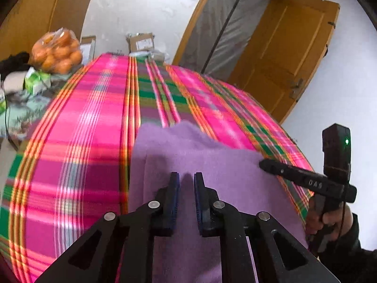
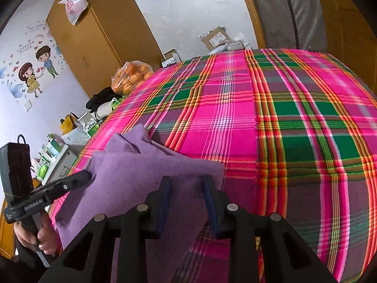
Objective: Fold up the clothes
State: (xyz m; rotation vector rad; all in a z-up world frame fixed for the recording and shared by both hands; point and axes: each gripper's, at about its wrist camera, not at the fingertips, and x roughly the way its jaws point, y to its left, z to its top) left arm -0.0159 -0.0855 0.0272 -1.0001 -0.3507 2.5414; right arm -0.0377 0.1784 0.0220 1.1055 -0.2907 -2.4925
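A purple fleece garment (image 1: 200, 148) lies bunched at the near edge of a bed with a pink and green plaid sheet (image 1: 94, 129). My left gripper (image 1: 187, 179) has its fingers nearly together, with a ridge of the fleece pinched between them. In the right wrist view its tip (image 2: 84, 175) meets the garment's (image 2: 141, 165) left edge. My right gripper (image 2: 186, 184) is closed on thicker layers near the garment's right corner, and fabric hangs below it. Its tip (image 1: 261, 164) also shows in the left wrist view. A hand (image 2: 44, 235) holds the left gripper's handle.
The plaid sheet (image 2: 282, 118) stretches far and right. A bag of oranges (image 2: 132, 77), dark clothing and boxes (image 2: 70, 136) crowd the bed's left side. Cardboard boxes (image 2: 215, 37) stand by the far wall. A wooden door (image 1: 282, 59) is open at the right.
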